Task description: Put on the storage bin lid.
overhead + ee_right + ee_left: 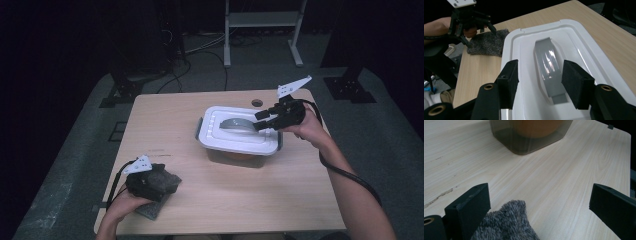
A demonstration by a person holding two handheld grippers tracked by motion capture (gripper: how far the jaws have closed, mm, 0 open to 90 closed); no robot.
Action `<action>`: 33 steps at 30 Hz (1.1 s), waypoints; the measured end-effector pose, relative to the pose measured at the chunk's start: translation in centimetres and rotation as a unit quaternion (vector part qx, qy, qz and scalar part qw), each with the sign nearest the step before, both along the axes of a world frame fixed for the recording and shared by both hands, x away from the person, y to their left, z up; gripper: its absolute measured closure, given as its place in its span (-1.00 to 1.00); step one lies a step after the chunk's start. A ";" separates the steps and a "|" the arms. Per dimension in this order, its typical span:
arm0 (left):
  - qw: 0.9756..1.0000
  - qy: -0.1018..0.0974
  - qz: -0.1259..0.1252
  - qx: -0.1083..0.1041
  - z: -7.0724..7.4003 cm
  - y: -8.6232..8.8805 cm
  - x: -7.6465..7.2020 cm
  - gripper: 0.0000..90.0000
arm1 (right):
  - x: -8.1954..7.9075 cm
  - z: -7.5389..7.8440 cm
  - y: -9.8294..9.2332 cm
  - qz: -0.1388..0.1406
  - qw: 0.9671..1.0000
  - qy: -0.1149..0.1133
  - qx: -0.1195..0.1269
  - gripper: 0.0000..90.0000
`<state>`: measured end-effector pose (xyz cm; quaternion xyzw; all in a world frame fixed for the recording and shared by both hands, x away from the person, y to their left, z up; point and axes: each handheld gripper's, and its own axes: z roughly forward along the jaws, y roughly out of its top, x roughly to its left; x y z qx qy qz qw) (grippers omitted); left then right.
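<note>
Container (239,145) sits at tabletop (260,200) centre, slightly toward the far right. White lid (220,137) is seated on it, with a grey handle (239,124) across the recessed middle. In the high view the container's long axis runs left–right, rotated a little so the right end lies nearer the person. The handle follows the same axis. In the right gripper view the handle (549,67) runs straight away from the camera, in line with the gripper.

Right gripper (261,120) hovers at the right end of the lid, pointing left along the handle. Jaws released, apart, one on each side of the handle's near end, pads not touching it. Nothing is clamped.

Left gripper (172,184) rests at the near left corner of the tabletop, well apart from the container. Jaws wide open over a grey fuzzy cloth (509,225). The cloth lies against the inner face of one jaw, while the other stands clear of it. Cloth not pinched.

Through the translucent container wall (529,145) something orange (536,126) shows inside.

Bare tabletop lies between cloth and container. A round cable hole (257,103) sits near the far edge behind the lid.
</note>
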<state>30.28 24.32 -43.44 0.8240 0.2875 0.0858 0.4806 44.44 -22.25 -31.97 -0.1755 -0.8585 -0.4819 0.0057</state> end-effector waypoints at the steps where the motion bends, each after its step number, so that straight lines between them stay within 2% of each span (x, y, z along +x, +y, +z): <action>1: 1.000 0.000 0.000 0.001 0.0 0.0 0.0 -0.94 | -0.2 0.1 -0.3 -0.002 1.000 0.001 0.000 0.02; 6: 1.000 -0.001 0.001 -0.001 0.1 0.0 0.0 -0.94 | -1.0 0.3 -1.5 -0.013 1.000 0.001 0.005 0.00; 20: 1.000 0.000 -0.001 0.001 0.0 -0.1 0.0 -0.94 | -2.9 -0.2 -3.9 -0.027 1.000 0.003 -0.008 -0.04; 27: 1.000 -0.001 -0.001 0.000 0.0 -0.2 0.0 -0.94 | -3.8 -0.3 -5.1 -0.037 0.999 0.002 -0.002 -0.05; 33: 1.000 0.002 -0.001 -0.001 -0.1 -0.3 0.0 -0.94 | -4.7 -1.0 -6.4 -0.045 0.999 0.009 0.003 -0.06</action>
